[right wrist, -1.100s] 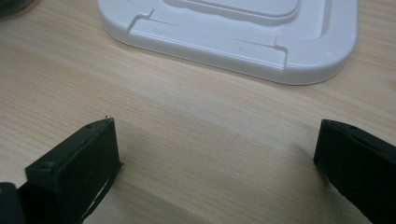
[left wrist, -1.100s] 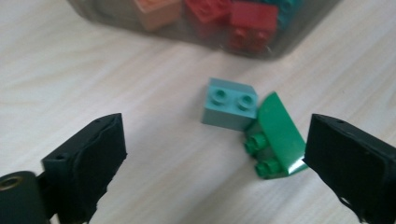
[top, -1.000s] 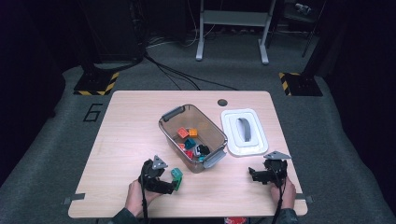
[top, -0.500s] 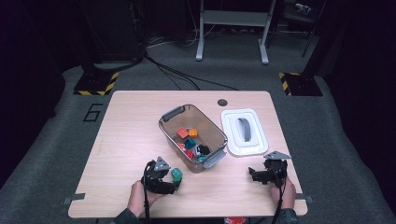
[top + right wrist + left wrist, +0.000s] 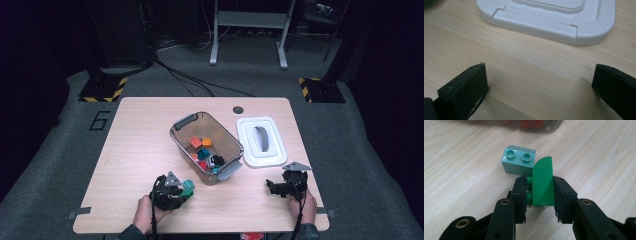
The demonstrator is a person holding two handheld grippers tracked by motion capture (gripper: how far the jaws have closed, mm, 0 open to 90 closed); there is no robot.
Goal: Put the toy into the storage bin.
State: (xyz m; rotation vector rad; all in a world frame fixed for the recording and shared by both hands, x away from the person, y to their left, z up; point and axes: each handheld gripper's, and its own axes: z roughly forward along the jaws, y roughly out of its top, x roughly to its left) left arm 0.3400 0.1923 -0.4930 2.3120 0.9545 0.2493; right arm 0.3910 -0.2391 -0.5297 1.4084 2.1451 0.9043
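Overhead camera looks down my whole table; my gripper cameras sit low, close — the right shares the white lid.

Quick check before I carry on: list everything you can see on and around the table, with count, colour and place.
Green curved brick: 1, between the left jaws.
Teal brick: 1, on the table, touching the green one.
Bin: 1, clear with grey handles, table centre, holding mixed bricks.
Lid: 1, white, right of the bin.
Table: 1, light wood.
Left gripper: black, jaws have just closed on the green brick.
Right gripper: black, open, near the lid.
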